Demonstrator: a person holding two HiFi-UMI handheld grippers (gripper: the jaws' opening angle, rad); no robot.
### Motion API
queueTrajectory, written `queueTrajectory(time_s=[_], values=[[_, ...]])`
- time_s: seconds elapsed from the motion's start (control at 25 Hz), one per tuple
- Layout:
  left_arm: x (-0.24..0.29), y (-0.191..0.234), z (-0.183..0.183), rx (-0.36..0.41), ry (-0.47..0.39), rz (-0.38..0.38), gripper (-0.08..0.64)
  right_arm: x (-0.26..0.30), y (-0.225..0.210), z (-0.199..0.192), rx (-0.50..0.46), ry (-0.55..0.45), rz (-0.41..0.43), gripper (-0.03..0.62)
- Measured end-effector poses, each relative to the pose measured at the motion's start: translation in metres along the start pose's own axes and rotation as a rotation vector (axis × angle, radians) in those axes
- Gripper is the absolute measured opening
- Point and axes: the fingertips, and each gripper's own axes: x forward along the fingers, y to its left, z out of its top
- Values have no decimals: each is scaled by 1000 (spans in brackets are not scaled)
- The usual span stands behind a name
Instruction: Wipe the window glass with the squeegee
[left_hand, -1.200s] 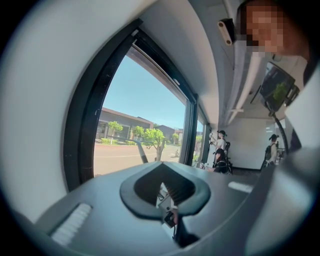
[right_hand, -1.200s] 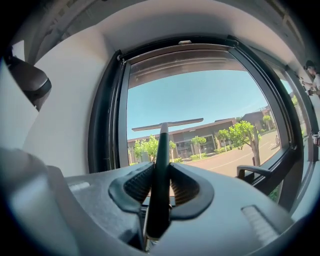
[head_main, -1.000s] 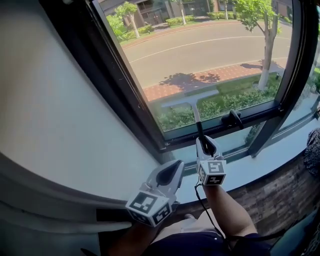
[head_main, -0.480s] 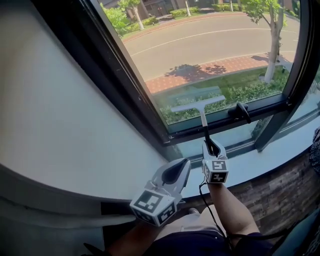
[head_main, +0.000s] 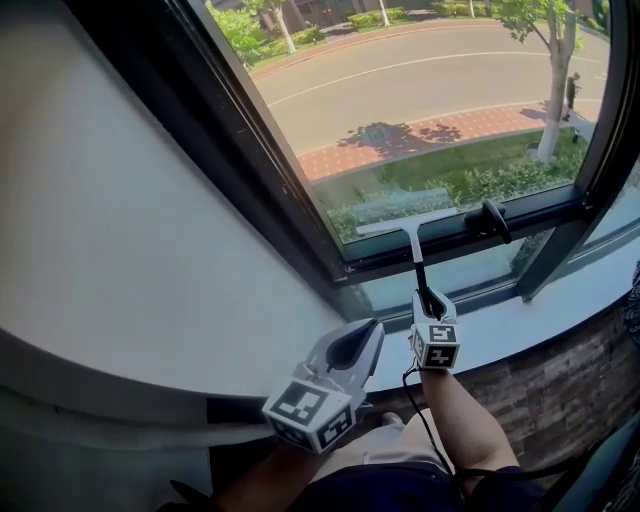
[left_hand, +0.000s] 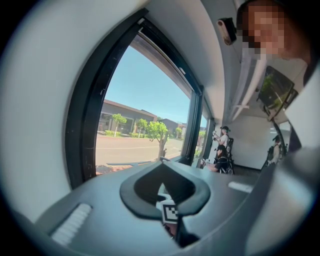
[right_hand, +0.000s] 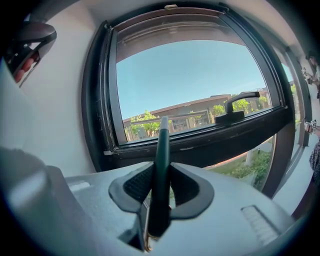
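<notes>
The squeegee (head_main: 410, 228) sat low on the window glass (head_main: 430, 90). Its pale, flat blade lay crosswise near the bottom edge of the pane, just left of the black window handle (head_main: 490, 218). We could not tell whether the blade was actually pressed to the glass.

Its long axis ran from the blade down a slim dark shaft (right_hand: 161, 165) straight into our right hand-held gripper (head_main: 429, 298). That gripper was clamped on the shaft, and the right gripper view showed the smooth rod upright between the ribbed black pads (right_hand: 137, 185), pinched from both sides. So the tool lay ahead of and above the right hand-held gripper.

Our left hand-held gripper (head_main: 362, 337) hung just beside and below the right one, closed on nothing, its tips meeting around an empty hollow.

The matte black frame (head_main: 440, 258) ran close under the blade, so we judged little downward travel remained. Beyond were a smooth white wall (head_main: 120, 230) and a pale, glossy sill (head_main: 530, 325).
</notes>
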Motion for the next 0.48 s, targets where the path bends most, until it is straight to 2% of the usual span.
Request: queueTrajectory(time_s=[0.28,0.48], values=[[-1,1,-6,3,-1,-4,5,-1,-5,-16,4,31,-10,99],[-1,1,-8,-18,2,-4,5,-17,-5,4,-13,-37,-5,99]])
